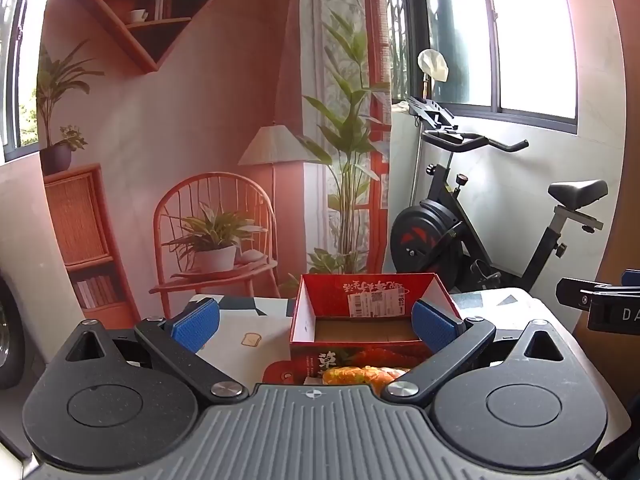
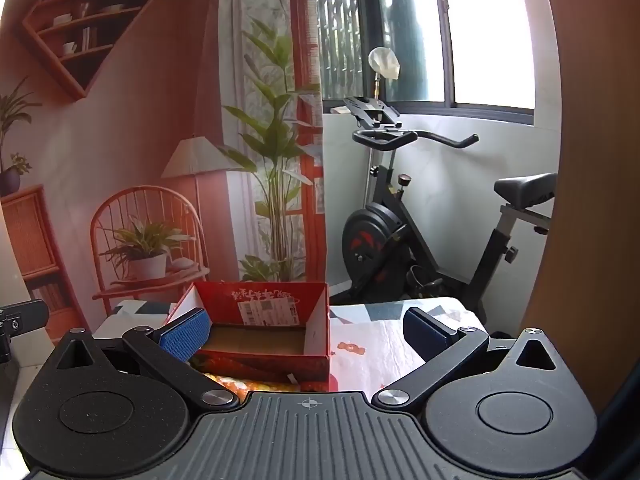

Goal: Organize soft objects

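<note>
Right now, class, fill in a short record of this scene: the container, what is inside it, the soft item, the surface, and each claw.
container: red cardboard box, top open
inside: bare cardboard floor, nothing visible in it
soft item: orange-yellow packet in front of the box, partly hidden
surface: table with patterned cloth
left claw: open, holding nothing
right claw: open, holding nothing

box (image 1: 360,354): glossy red cardboard | pads (image 1: 196,322): blue ribbed rubber

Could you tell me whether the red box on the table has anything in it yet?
Empty: the red box stands open-topped, and only its bare brown cardboard floor shows inside.
</note>
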A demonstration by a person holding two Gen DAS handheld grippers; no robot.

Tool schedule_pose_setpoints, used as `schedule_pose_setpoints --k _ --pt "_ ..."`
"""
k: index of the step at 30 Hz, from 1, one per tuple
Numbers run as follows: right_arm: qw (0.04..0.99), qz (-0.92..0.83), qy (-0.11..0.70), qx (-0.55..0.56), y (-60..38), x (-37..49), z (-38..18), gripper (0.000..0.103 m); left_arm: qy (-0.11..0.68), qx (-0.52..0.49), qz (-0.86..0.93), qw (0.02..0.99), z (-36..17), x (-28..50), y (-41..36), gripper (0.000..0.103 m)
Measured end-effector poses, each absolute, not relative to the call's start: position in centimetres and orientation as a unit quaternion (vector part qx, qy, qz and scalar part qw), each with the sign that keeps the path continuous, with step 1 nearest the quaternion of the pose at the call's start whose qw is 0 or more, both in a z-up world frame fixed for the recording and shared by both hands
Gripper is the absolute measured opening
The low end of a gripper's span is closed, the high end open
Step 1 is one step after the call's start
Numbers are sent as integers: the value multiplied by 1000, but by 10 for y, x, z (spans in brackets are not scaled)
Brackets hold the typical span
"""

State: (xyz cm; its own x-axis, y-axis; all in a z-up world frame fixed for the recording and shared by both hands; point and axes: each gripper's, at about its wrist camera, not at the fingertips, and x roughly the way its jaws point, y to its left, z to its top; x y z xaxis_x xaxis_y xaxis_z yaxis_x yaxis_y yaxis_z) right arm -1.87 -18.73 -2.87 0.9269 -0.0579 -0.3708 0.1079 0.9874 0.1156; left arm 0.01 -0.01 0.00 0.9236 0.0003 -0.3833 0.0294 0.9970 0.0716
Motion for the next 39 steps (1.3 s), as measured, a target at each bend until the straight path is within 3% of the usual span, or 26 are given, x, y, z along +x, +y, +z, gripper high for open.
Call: schedule_pose_setpoints --k 39 --pt "978 -40 193 68 -187 -16 -32 103 192 40 -8 981 -3 -2 0 103"
